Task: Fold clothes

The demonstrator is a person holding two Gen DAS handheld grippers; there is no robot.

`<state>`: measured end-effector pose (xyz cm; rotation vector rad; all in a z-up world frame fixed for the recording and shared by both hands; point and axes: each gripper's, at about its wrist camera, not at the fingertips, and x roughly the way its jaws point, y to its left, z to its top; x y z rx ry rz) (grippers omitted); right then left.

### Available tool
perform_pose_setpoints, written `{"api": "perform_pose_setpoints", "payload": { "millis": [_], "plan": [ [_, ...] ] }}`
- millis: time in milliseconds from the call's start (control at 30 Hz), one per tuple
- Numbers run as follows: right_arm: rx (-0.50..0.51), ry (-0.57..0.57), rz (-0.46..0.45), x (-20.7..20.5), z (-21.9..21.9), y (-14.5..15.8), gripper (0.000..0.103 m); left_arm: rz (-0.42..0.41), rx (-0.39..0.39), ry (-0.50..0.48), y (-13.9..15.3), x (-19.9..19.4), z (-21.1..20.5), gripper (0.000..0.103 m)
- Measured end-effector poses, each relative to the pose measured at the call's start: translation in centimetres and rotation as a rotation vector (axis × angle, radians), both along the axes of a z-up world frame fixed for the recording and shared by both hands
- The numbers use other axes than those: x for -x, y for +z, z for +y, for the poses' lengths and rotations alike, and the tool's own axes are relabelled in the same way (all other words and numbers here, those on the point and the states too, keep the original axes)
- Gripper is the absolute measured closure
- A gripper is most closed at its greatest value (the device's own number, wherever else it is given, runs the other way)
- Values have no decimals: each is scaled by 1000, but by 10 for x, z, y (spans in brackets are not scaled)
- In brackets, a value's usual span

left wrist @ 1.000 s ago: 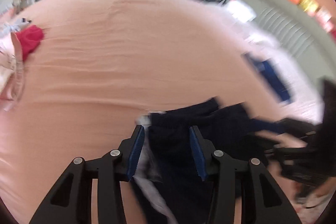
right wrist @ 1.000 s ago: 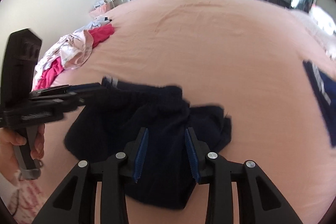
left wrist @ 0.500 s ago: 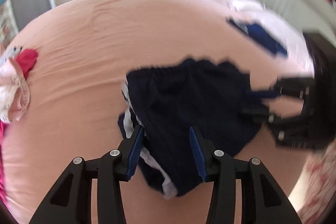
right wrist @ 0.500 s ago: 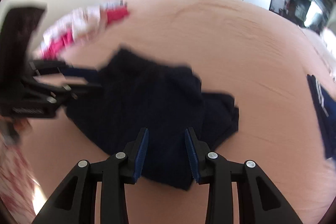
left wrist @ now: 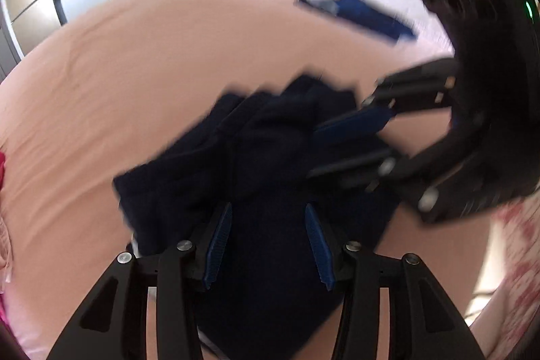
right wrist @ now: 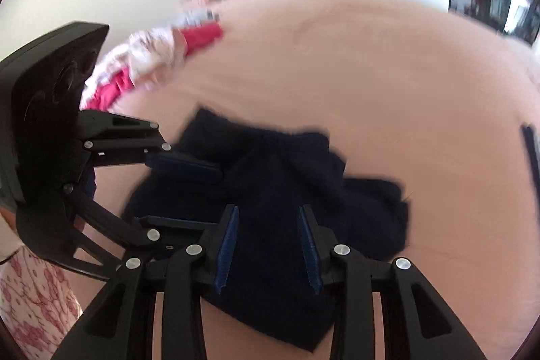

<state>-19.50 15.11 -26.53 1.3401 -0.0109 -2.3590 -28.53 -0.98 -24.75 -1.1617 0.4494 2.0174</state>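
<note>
A dark navy garment (left wrist: 270, 177) is seen bunched on the pink bed sheet (left wrist: 152, 56), directly under and ahead of both claws. The left gripper (left wrist: 268, 245) is angled down over the near edge of the cloth; its blue pads (left wrist: 219, 245) stand apart with navy fabric showing between them, but no pinch is visible, so it is read as released, cloth merely lying in the gap. The right gripper (right wrist: 268, 243) is posed the same way over its own side of the garment (right wrist: 270, 191), and its jaws are closing; fabric sits between the pads (right wrist: 226, 248), though contact is not yet shown, so it is taken as not yet gripping. In each wrist view the other claw is seen coming in from the side, fingers laid low across the cloth, left claw (right wrist: 182, 191) to the left of the right one, right claw (left wrist: 354, 140) up and right of the left one. Both tools are probably set side by side on the near hem so two corners can be caught together and carried over for a fold. The garment is crumpled, not flat, so a smoothing pull is likely needed first. A pile of pink and white clothes (right wrist: 152, 63) lies well off, beyond the left claw. A blue folded item (left wrist: 361, 14) rests far ahead to the right. Heavy motion blur is noted; finer pad contact cannot be told.
</note>
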Motion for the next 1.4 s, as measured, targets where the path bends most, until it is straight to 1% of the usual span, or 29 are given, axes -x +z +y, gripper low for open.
{"api": "perform_pose_setpoints", "payload": {
  "millis": [33, 67, 133, 167, 200, 233, 300, 333, 367, 400, 500, 533, 600, 667, 700, 767, 833, 867, 900, 933, 967, 1000, 1067, 1133, 1167, 1233, 1300, 1367, 1400],
  "plan": [
    [1, 9, -23, 2, 3, -8, 75, -2, -7, -12, 0, -1, -8, 60],
    [-15, 23, 8, -5, 8, -7, 79, 2, 21, -20, 3, -4, -14, 60],
    [-97, 49, 44, -16, 15, -4, 79, 27, 77, -45, 12, -10, -27, 60],
    [-144, 55, 56, -21, 19, -2, 75, 35, 89, -55, 16, -13, -31, 60],
    [-178, 44, 66, -23, 22, 1, 72, 41, 81, -59, 23, -14, -31, 60],
    [-191, 31, 77, -24, 24, 4, 72, 49, 70, -63, 29, -14, -32, 60],
    [-157, 48, 112, -23, 14, 12, 69, 83, 19, -63, 39, -12, -24, 60],
    [-139, 59, 134, -23, 8, 16, 65, 98, 11, -54, 39, -8, -18, 60],
    [-129, 69, 150, -21, 1, 18, 53, 108, 15, -40, 37, -4, -11, 60],
    [-134, 74, 151, -17, -8, 17, 44, 111, 33, -13, 33, -1, -7, 60],
    [-207, 47, 79, -3, -24, -2, 44, 103, 92, 57, 17, 8, 4, 60],
    [-225, 38, 59, -2, -26, -7, 45, 95, 98, 50, 12, 6, 3, 60],
    [-225, 42, 67, -7, -23, -6, 46, 151, 105, -18, 12, -5, -2, 60],
    [-265, 57, 66, -13, -17, -5, 44, 143, 140, -67, 16, -10, -6, 59],
    [-292, 38, 62, -12, -13, -3, 41, 132, 145, -73, 20, -10, -9, 59],
    [-256, -1, 32, -13, -4, 1, 41, 122, 139, -56, 30, -10, -10, 58],
    [-256, -65, 34, -12, -1, 9, 40, 128, 120, -23, 41, -12, -8, 49],
    [-260, -89, 43, -12, -3, 14, 39, 133, 83, -11, 48, -13, -5, 45],
    [-248, -103, 49, -10, -5, 19, 37, 147, 51, 0, 53, -16, -1, 37],
    [-226, -115, 55, -5, -5, 24, 34, 169, 32, 6, 57, -19, 4, 31],
    [-209, -124, 61, -2, -7, 29, 25, 185, 26, 2, 59, -22, 11, 30],
    [-201, -122, 70, -1, -9, 33, 22, 190, 32, -1, 58, -23, 18, 30],
    [-203, -104, 96, 0, -18, 39, 20, 195, 46, -2, 54, -28, 29, 30],
    [-225, -93, 107, 8, -27, 40, 10, 188, 54, 6, 44, -18, 26, 30],
    [-228, -85, 104, 12, -29, 38, 2, 186, 62, 15, 40, -20, 27, 30],
    [-212, -64, 78, 13, -21, 33, 0, 174, 83, 21, 28, -17, 25, 30],
    [-245, -37, 42, 15, -14, 19, 0, 175, 143, 9, 12, -16, 24, 30],
    [-298, -20, 0, 21, -6, -5, 0, 175, 126, -20, 9, -19, 16, 30],
    [-243, -26, 5, 21, 7, -7, 0, 164, 128, -32, 11, -20, 11, 30]
  ]
}}
